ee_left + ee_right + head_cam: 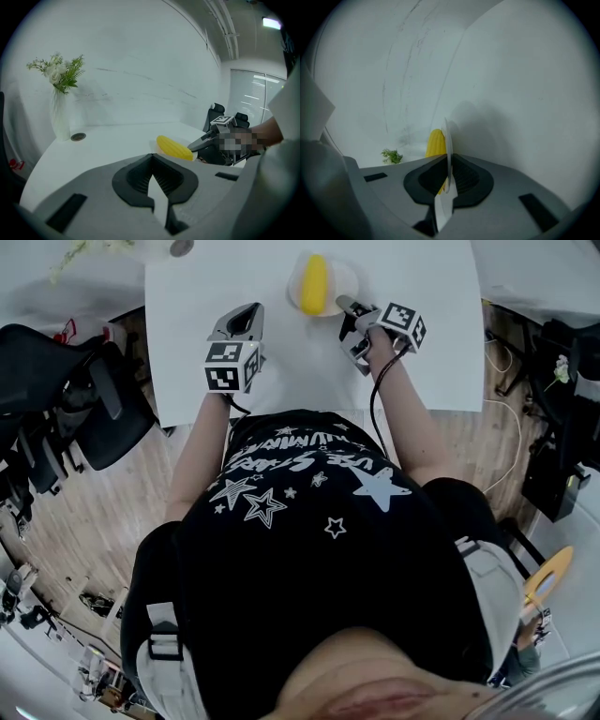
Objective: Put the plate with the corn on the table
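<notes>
**Right gripper has the plate by its right rim; left gripper stands off empty**

At the far left corner of the tabletop [281, 381] stands a vase [60, 119] of flowers, well apart from the work. The left gripper [246, 320] hangs over the tabletop's left half. Its jaws are together with nothing between them, and they point towards the far edge. The plate lies ahead of it and to its right, with a clear gap between them.

The plate [349, 279] sits close to the middle of the far edge, with the corn [314, 284] lying on it. The cob's long axis runs from the near edge towards the far edge. No view settles whether the plate already rests on the surface or is just above it.

The right gripper [345, 306] comes in from the plate's right side, across the cob's axis. Its jaws are clamped on the rim, which shows edge-on between the pads in the right gripper view, with the corn just beyond it on the left.

The right hand is therefore the one that matters, as it alone carries the load. The likely next step is to set the plate flat and then let the rim go. The plate has to stay level, because a tilt to either side would probably roll the cob off sideways
</notes>
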A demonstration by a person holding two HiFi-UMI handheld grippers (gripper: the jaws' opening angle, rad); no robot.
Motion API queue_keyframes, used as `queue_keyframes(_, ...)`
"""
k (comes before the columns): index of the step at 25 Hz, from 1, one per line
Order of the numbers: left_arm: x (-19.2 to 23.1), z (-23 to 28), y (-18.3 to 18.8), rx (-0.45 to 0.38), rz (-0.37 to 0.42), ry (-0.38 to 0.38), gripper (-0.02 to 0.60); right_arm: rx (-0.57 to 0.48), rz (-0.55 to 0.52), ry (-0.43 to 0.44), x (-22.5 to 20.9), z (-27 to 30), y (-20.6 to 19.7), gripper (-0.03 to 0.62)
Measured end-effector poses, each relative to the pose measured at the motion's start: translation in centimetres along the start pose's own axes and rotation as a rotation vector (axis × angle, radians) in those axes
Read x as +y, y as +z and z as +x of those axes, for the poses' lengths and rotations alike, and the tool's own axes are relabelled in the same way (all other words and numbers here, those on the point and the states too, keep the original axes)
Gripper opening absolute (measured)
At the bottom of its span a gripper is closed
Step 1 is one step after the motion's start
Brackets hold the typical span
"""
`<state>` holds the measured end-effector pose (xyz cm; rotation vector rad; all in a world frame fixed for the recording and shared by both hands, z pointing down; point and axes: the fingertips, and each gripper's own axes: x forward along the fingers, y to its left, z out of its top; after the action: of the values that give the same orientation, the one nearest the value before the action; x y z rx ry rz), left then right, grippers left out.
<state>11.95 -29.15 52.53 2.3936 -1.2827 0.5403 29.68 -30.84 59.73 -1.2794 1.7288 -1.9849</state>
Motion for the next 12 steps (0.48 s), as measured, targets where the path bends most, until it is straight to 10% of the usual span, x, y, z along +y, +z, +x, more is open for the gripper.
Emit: queue_keyframes(12,-0.4,-1.5,-0.6,0.008,-0.010,0.013,0.006,0.003,-0.234,-0.197,0.5,0.1,0.0,0.023)
